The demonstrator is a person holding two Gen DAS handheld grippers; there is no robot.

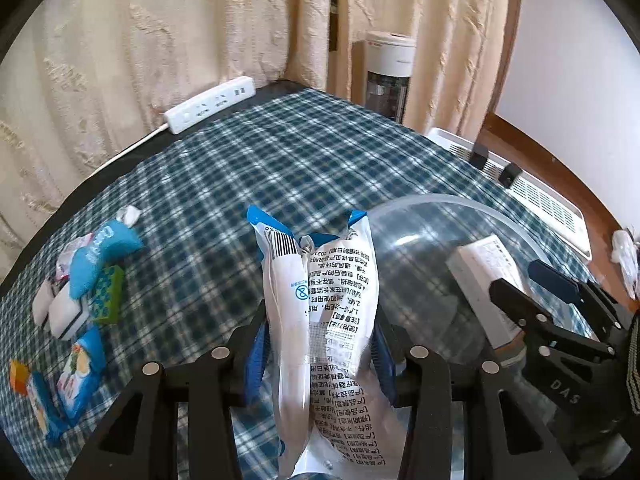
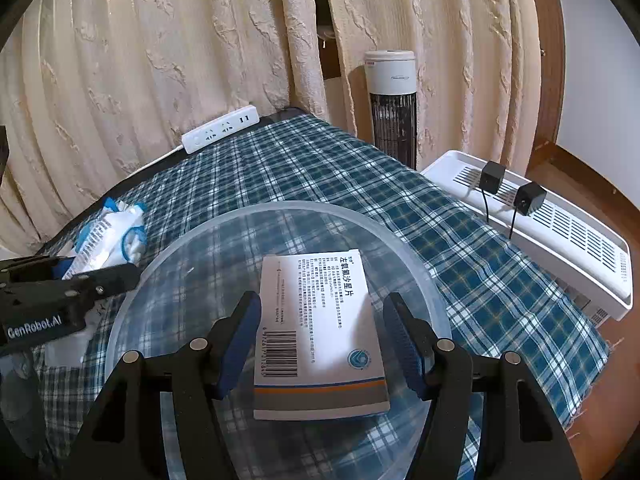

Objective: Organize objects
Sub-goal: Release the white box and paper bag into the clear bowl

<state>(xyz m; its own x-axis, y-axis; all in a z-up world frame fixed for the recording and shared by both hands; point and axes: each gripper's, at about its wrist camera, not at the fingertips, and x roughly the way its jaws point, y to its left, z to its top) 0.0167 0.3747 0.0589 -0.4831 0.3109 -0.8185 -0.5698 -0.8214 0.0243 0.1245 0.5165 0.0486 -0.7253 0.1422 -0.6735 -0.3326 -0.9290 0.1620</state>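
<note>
My left gripper [image 1: 320, 320] is shut on a white and blue printed packet [image 1: 320, 300], which stands up between its blue pads above the checked tablecloth [image 1: 248, 168]. A clear plastic bowl [image 1: 424, 216] sits just right of it. In the right wrist view a white medicine box [image 2: 320, 320] lies inside the bowl [image 2: 224, 224]. My right gripper [image 2: 322, 298] is open over the bowl, one finger on each side of the box, with a small gap on the right. The left gripper [image 2: 96, 268] and its packet [image 2: 108, 232] show at the bowl's left rim.
A pile of small blue, white and green packets [image 1: 84, 280] lies at the cloth's left. A white power strip [image 1: 212, 104] sits at the far edge by the curtain. A tower fan [image 2: 392, 104] and a white slatted appliance [image 2: 540, 220] with two black adapters stand beyond the right edge.
</note>
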